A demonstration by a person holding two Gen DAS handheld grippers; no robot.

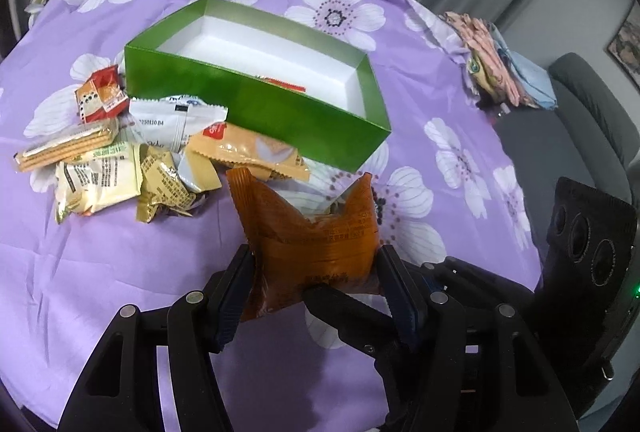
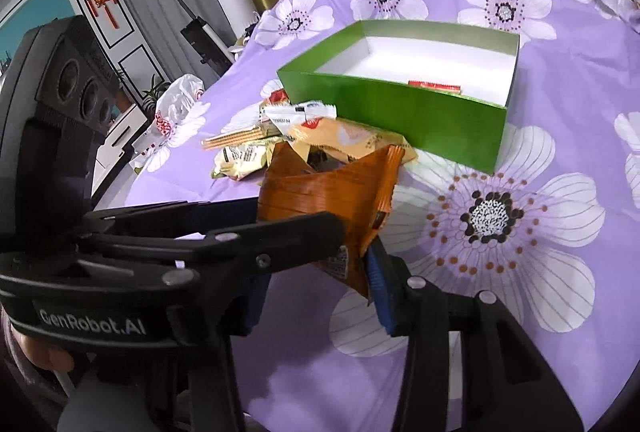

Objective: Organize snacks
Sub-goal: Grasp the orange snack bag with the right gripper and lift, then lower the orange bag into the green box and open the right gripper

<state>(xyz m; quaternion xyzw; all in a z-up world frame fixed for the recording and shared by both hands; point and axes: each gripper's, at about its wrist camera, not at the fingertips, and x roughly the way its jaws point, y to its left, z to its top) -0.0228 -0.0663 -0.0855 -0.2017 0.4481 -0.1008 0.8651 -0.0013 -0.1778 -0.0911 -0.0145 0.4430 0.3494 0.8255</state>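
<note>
The left claw (image 1: 316, 288) is clamped on a crinkled orange plastic snack packet (image 1: 314, 232), its blue-padded fingers (image 1: 234, 296) pressing the packet's two sides so the wrapper bows up between them. The right claw (image 2: 320, 272) grips the same orange packet (image 2: 332, 192) from the other side; in the left wrist view one of its black fingers crosses in front of the packet's lower edge. Both claws point steeply down over the purple flowered cloth (image 1: 120, 272) that covers the tabletop, and the packet appears to be clear of the cloth, though the fisheye view leaves that uncertain.

The packet carries lines of small dark print, too blurred to read. The side of the left claw's body, seen from the right wrist camera, reads "GenRobot.AI" in white. A person's fingertip (image 2: 56, 356) shows just below that lettering.

Beyond the claws stands an open green cardboard box with a white inside (image 1: 256, 92), and a red-edged wrapper (image 2: 434, 85) lies in it against the near wall. Ahead and to the left of the left claw sits a heap of loose snacks: a white wrapper (image 1: 176, 120) stamped with what looks like "2250110 B4", a tan packet with a red label (image 1: 248, 152), a clear pack of wafer biscuits (image 1: 66, 148), a cream packet (image 1: 100, 184), a gold one (image 1: 164, 188) and a red-and-white one (image 1: 100, 94).
</note>
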